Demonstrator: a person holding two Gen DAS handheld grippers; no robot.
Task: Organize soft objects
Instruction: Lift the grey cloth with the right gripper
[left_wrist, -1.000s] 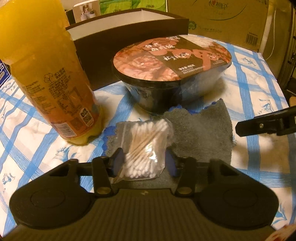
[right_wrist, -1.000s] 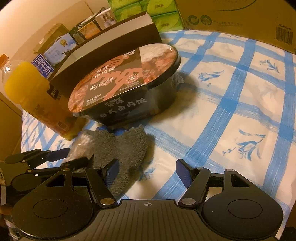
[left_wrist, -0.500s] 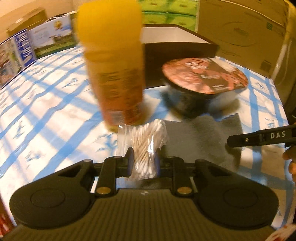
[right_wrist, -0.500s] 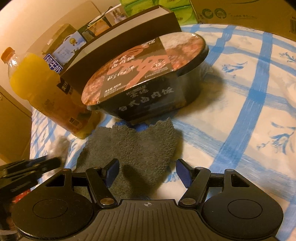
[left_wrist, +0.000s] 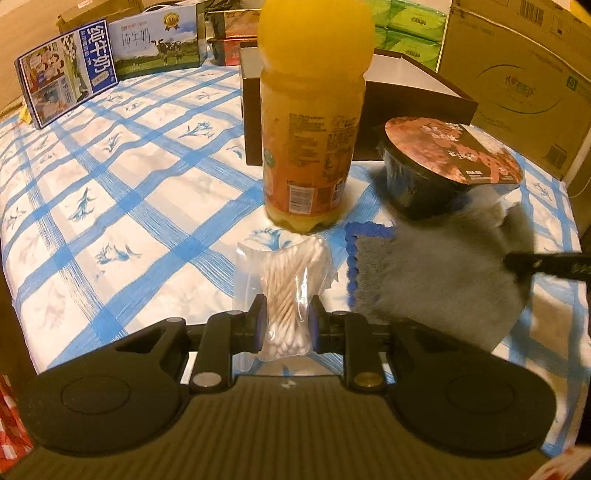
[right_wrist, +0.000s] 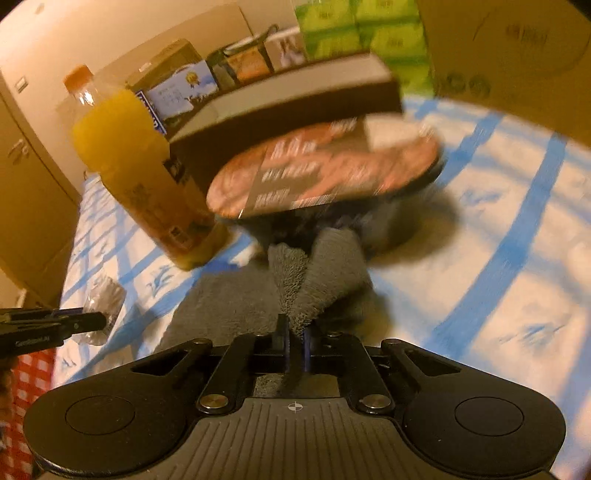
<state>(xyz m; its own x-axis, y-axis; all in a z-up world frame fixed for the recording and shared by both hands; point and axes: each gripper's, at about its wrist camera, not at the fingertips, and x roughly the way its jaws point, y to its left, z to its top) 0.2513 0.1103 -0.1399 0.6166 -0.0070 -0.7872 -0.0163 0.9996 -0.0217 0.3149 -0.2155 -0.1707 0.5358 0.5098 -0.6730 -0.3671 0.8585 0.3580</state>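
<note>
Now the grey cloth (right_wrist: 295, 291), spread on the checked bedspread (left_wrist: 122, 206) beside the noodle bowl (left_wrist: 447, 166), has just been pinched by the right gripper (right_wrist: 293, 345), its jaws having closed. A cotton swab bag (left_wrist: 286, 295) is clamped in the left gripper (left_wrist: 286, 325). Both soft items appear ready for moving.

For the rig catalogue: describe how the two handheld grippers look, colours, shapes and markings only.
The left gripper and the right gripper match: a matte black ribbed body, a round disc-shaped housing on each side, black linkage arms with metal pivot pins, and blue pads on two slim fingers. A small white mark sits at the body's centre. Seen side-on, the finger bars carry white lettering, too blurred to read. No cables or sleeves show.
</note>
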